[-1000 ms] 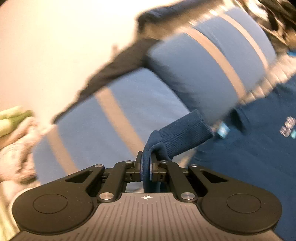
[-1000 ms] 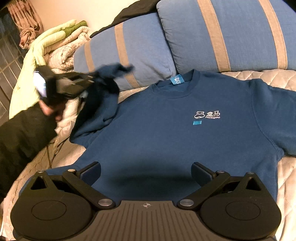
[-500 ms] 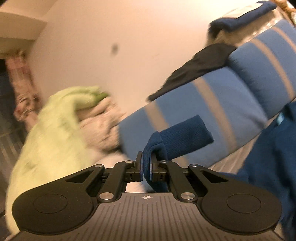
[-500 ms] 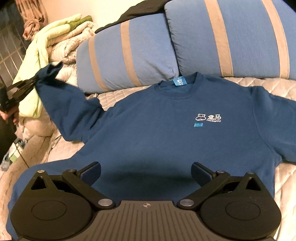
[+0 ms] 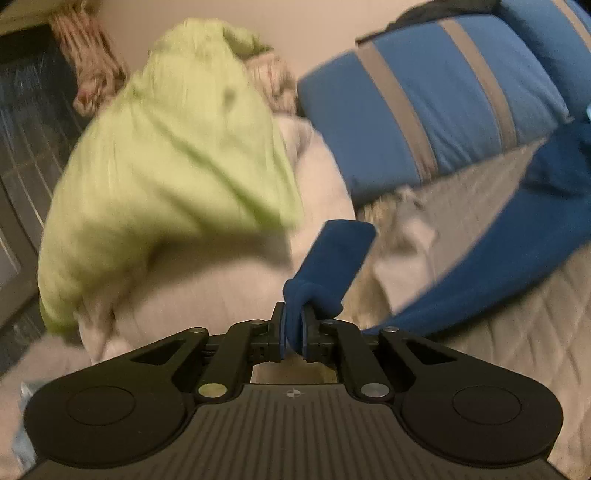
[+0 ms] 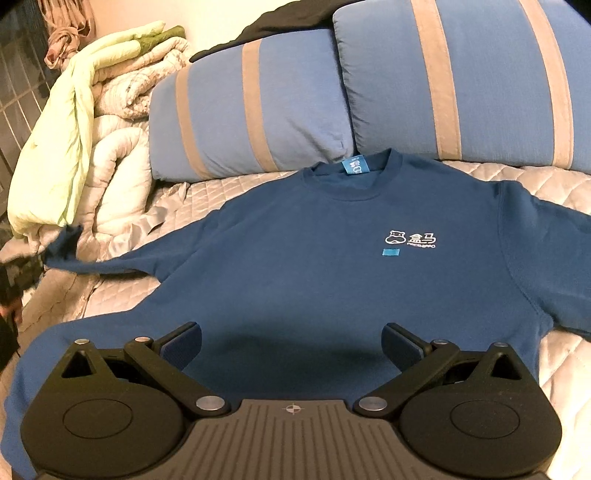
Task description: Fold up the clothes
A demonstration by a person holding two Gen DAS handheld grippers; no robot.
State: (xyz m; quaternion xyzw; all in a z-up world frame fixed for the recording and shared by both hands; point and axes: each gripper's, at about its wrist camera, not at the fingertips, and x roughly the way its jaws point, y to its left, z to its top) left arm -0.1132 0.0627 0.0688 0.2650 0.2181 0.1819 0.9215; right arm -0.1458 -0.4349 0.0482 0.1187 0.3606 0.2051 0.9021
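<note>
A dark blue sweatshirt (image 6: 314,266) with a small white logo lies face up on the quilted bed, collar toward the pillows. My left gripper (image 5: 294,334) is shut on the cuff of its sleeve (image 5: 328,269), which stretches out to the side, low over the bed; that sleeve also shows in the right wrist view (image 6: 110,264), pulled toward the left edge. My right gripper (image 6: 291,343) is open and empty, hovering over the sweatshirt's lower body. The other sleeve (image 6: 546,251) lies spread to the right.
Two blue pillows with tan stripes (image 6: 258,103) lean at the head of the bed. A pile of green and white bedding (image 6: 85,140) sits at the left, close to my left gripper. The beige quilted bedspread (image 6: 546,181) lies under everything. A dark garment (image 6: 280,18) lies on the pillows.
My left gripper has swung the sleeve cuff from above the sweatshirt outward to the left and down, stretching the sleeve straight. My right gripper has stayed open over the hem.
</note>
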